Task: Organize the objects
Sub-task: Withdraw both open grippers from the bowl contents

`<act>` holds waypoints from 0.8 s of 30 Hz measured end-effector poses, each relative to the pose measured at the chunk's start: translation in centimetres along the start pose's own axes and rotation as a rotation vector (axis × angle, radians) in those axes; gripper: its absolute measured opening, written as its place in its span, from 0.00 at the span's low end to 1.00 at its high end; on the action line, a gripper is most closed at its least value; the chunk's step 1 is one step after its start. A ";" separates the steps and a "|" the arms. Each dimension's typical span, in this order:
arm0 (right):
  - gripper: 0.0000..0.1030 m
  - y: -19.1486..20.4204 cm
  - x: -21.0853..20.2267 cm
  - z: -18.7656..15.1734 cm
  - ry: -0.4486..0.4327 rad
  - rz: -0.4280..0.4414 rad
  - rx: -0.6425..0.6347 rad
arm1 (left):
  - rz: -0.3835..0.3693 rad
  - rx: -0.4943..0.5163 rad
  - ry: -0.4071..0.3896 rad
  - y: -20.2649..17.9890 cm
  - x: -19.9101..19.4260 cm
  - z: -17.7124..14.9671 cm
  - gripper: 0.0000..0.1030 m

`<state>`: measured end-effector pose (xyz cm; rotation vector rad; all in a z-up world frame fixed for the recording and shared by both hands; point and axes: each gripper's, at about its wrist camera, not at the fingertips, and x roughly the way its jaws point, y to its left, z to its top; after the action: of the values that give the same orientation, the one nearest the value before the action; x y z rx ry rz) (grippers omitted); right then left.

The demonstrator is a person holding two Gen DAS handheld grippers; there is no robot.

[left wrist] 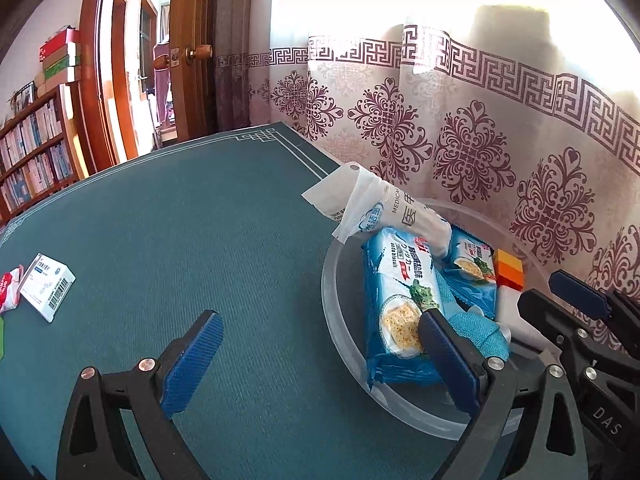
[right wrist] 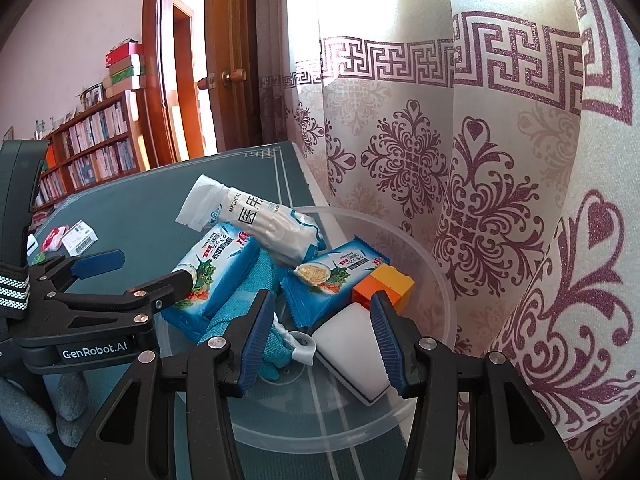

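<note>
Right wrist, white block between parted fingers

The red packet is cut off at the left edge.

left claw spread wide | right claw spread, empty

Bright daylight through the curtain, blown out at upper right; sharp centre, fisheye bending, dark corners.
</note>
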<state>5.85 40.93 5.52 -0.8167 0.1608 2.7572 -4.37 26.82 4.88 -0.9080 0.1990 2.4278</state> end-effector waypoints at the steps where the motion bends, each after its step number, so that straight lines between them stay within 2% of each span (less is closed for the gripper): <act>1: 0.50 0.0 0.0 0.0 -0.001 0.000 0.002 | -0.008 -0.001 0.009 0.0 -0.1 0.0 0.98; 3: 0.50 0.0 0.0 0.0 -0.001 0.000 0.002 | -0.020 -0.008 0.028 0.2 -0.3 -0.1 0.98; 9: 0.50 0.1 -0.5 0.1 -0.011 0.001 0.004 | -0.031 -0.047 0.013 1.4 -1.8 -0.1 0.98; 24: 0.53 2.3 -2.0 0.0 -0.019 0.027 -0.024 | 0.028 -0.127 0.011 5.6 -3.3 -1.3 0.99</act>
<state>6.82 38.24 6.65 -0.7996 0.1361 2.7968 -4.56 20.33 5.75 -0.9805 0.0622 2.4843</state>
